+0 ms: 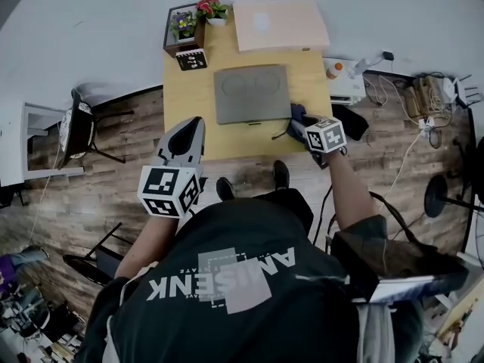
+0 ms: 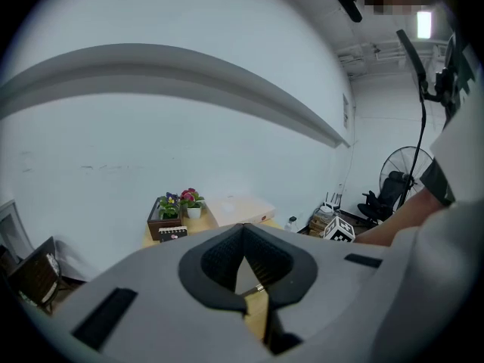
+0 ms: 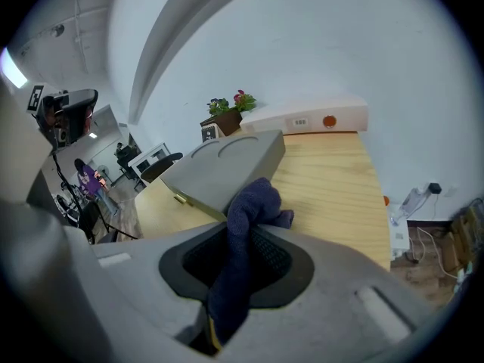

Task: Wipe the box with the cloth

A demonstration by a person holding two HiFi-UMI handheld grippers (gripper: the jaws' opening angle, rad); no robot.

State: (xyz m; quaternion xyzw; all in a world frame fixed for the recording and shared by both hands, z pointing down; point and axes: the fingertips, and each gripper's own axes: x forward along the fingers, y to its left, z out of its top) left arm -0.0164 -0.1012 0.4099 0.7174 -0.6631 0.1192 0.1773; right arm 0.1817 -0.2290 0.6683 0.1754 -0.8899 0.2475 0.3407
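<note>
Wooden table (image 1: 181, 97) carries a grey box (image 1: 252, 94) at its middle. Just off the box's near right corner, the cloth (image 3: 246, 218) is pinched in the right gripper (image 1: 301, 127) and bunches above its tips. The left gripper (image 2: 242, 231), jaws together on nothing, hovers off the box's near left. Flowers (image 1: 210, 7) stand beyond the box.

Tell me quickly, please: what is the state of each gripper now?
Left gripper: closed, with nothing between the jaws.
Right gripper: closed on the cloth.
</note>
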